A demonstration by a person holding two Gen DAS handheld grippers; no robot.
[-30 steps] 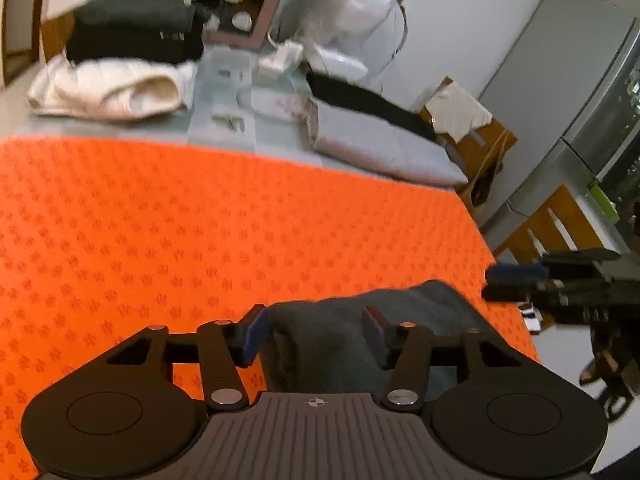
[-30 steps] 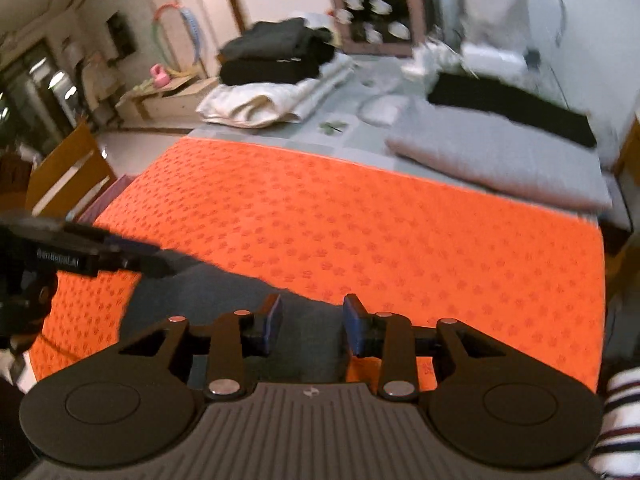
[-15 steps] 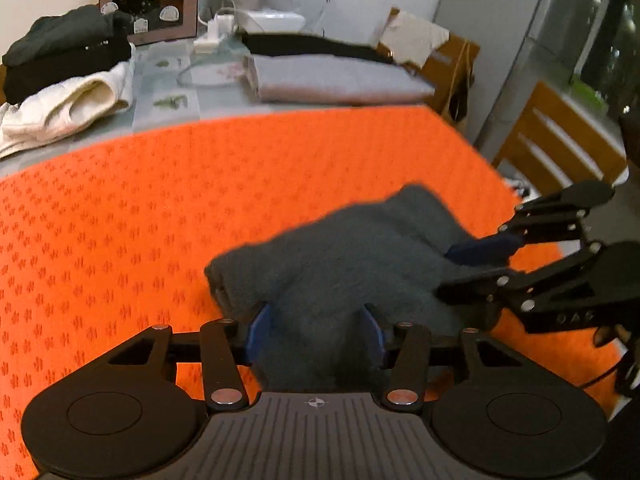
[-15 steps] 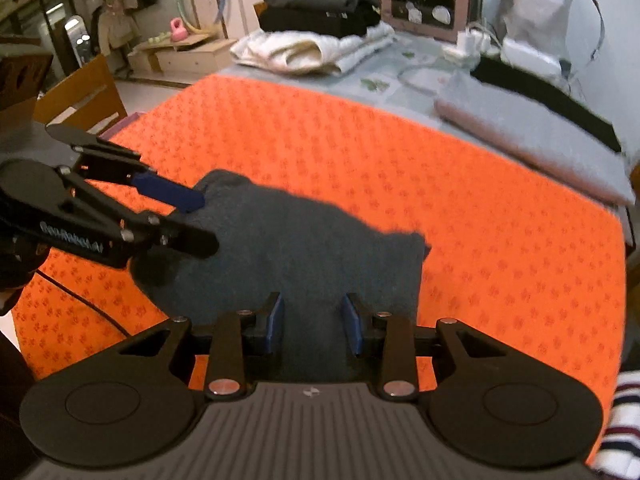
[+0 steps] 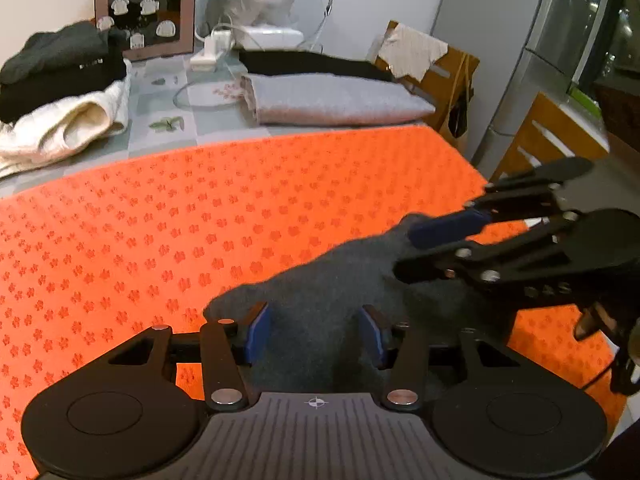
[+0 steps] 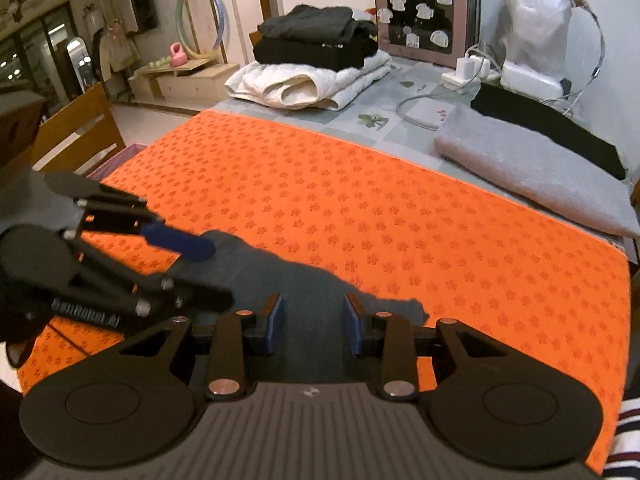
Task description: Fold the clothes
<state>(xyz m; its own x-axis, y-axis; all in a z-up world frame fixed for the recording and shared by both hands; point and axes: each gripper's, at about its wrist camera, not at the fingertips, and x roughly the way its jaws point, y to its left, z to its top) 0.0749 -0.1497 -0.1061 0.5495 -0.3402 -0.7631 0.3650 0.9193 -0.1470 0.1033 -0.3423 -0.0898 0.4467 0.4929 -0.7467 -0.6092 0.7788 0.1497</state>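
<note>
While both tools worked side by side, the left tool [image 5: 316, 334] and right tool [image 6: 314, 324] each stood clamped on the near edge of the dark grey garment [image 5: 340, 280]. It lay bunched on the orange cloth [image 5: 160, 220] over the tabletop, running crosswise between them, each hand at its own end.

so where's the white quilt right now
The folded white quilt lies at the far end of the table, beyond the orange cloth, under a stack of black clothes. It shows far left in the left view and upper centre-left in the right view.
</note>
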